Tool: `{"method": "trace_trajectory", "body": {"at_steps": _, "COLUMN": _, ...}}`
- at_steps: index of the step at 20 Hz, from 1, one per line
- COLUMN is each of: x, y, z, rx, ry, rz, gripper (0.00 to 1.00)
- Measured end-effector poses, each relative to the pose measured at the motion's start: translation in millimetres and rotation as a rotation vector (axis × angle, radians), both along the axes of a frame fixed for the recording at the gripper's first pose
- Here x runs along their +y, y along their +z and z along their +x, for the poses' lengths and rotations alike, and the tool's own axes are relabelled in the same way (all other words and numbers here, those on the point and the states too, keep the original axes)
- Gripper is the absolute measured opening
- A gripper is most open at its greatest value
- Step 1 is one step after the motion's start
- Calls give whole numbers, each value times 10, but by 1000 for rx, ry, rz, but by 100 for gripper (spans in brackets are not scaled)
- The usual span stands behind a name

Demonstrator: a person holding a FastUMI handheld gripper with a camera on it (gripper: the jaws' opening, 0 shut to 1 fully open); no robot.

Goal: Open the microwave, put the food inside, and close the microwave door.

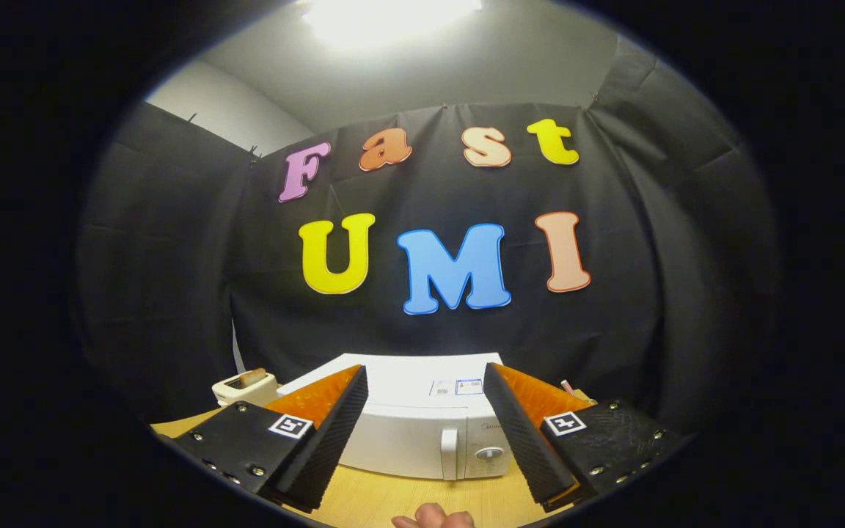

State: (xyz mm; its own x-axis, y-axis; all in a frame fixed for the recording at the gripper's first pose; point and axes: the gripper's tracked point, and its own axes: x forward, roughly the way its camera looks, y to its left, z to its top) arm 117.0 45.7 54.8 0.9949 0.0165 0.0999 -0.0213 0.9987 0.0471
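Note:
A white microwave (415,433) stands on the wooden table (386,499), straight ahead beyond my fingers. Its door is closed, with a vertical white handle (450,453) and a round knob (488,454) to the handle's right. My gripper (422,447) is held above the table, open wide, with nothing between its fingers; the microwave's front shows in the gap between them. The gripper is still some way short of the door. I cannot make out the food.
A white toaster (245,386) with a slice of bread in it sits left of the microwave, behind the left finger. A person's fingers (433,517) show at the table's near edge, just below the gripper. The black cloth wall hangs close behind the microwave.

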Motion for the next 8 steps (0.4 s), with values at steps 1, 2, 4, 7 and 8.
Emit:
{"method": "trace_trajectory", "body": {"at_steps": 1, "x": -30, "y": 121, "z": -74, "rx": -6, "ry": -4, "rz": 0, "gripper": 99}}
{"method": "trace_trajectory", "body": {"at_steps": 2, "x": -49, "y": 202, "z": -133, "rx": -7, "ry": -5, "rz": -1, "gripper": 99}}
{"method": "trace_trajectory", "body": {"at_steps": 4, "x": -108, "y": 329, "z": -266, "rx": -12, "ry": -5, "rz": 11, "gripper": 99}}
{"method": "trace_trajectory", "body": {"at_steps": 7, "x": -248, "y": 385, "z": -385, "rx": -38, "ry": -13, "rz": 10, "gripper": 99}}
{"method": "trace_trajectory", "body": {"at_steps": 8, "x": -303, "y": 338, "z": -406, "rx": -36, "ry": -20, "rz": 0, "gripper": 99}}
